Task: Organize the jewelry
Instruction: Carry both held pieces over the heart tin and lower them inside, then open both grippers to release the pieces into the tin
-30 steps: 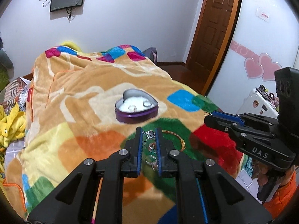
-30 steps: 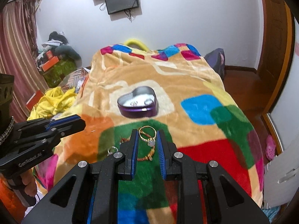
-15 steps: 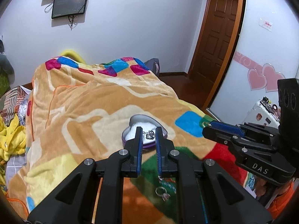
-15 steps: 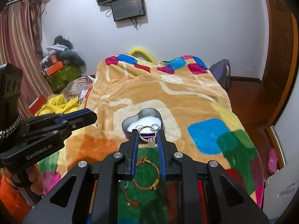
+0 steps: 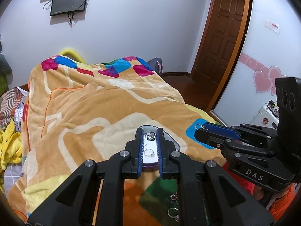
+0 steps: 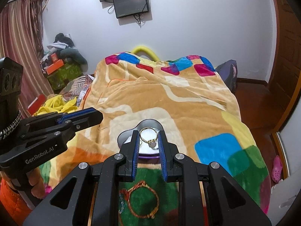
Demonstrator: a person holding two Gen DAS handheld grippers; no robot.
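A purple heart-shaped tin (image 5: pixel 171 141) (image 6: pixel 128 137) lies open on the bed, with a silver ring (image 5: pixel 149 153) on its white lining. My left gripper (image 5: pixel 150 134) is shut on a silver pendant (image 5: pixel 151 136) and holds it over the tin. My right gripper (image 6: pixel 148 136) is shut on a gold bangle (image 6: pixel 148 136) with a small charm, also held over the tin. In the left wrist view the right gripper (image 5: pixel 199 130) reaches in from the right. In the right wrist view the left gripper (image 6: pixel 94 115) reaches in from the left.
A beaded orange bracelet (image 6: pixel 143 201) lies on the blanket's green patch below the right gripper. More rings (image 5: pixel 173 207) lie on the blanket near the left gripper's body. The patchwork blanket (image 6: pixel 169 98) covers the bed. Clutter (image 6: pixel 60 64) stands at the left wall.
Both grippers have lifted off the green patch and moved forward with their pieces, coming over the heart tin. The bracelet and rings stayed on the blanket.
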